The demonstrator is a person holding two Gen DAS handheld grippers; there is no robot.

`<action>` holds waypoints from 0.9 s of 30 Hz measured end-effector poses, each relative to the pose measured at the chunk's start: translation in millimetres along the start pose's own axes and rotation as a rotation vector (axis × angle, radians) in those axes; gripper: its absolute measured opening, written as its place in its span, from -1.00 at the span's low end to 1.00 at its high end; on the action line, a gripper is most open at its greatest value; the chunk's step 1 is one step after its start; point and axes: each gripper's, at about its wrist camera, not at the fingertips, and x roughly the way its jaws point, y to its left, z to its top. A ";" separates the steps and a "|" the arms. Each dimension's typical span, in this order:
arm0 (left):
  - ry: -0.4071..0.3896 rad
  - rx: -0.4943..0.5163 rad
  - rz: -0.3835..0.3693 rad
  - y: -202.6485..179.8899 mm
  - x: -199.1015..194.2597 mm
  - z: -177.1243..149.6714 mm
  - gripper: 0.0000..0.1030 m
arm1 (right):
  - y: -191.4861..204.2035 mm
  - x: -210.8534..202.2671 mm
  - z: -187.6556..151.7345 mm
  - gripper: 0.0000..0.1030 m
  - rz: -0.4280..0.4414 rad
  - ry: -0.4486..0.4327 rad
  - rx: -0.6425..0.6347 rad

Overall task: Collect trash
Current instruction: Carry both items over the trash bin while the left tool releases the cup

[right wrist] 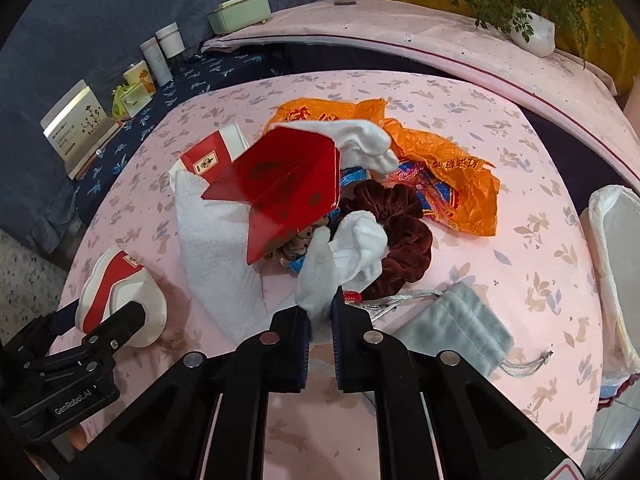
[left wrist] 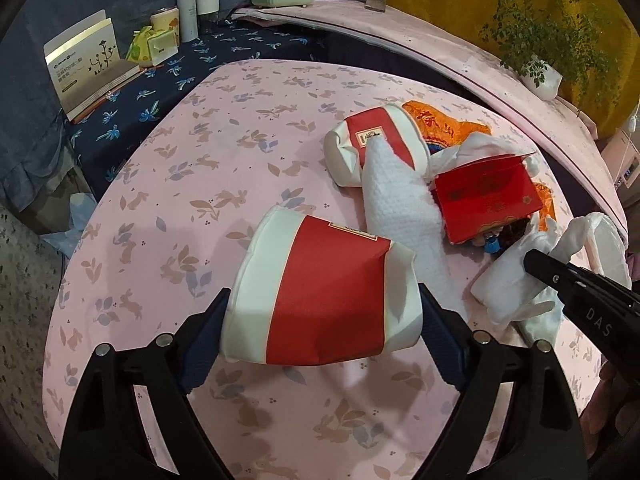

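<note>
My left gripper [left wrist: 324, 320] is shut on a crushed red-and-white paper cup [left wrist: 320, 292], held just above the pink table; the cup also shows in the right wrist view [right wrist: 120, 292]. My right gripper [right wrist: 320, 320] is shut on a crumpled white tissue [right wrist: 340, 256] at the near edge of the trash pile. The pile holds a second red-and-white cup [left wrist: 376, 136], a white paper towel [left wrist: 400, 204], a red card box [right wrist: 280, 188] and an orange plastic wrapper [right wrist: 448, 168].
A brown velvet scrunchie [right wrist: 400, 236] and a grey drawstring pouch [right wrist: 456, 328] lie by the pile. A white bag's rim [right wrist: 612, 248] stands at the table's right edge. Boxes and canisters [left wrist: 188, 8] line the back left shelf; a potted plant [left wrist: 540, 76] stands at the back right.
</note>
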 end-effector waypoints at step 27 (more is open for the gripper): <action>-0.118 0.291 -0.209 -221.7 -70.3 17.4 0.63 | -186.0 -138.8 -10.2 -0.84 -0.182 -0.268 0.276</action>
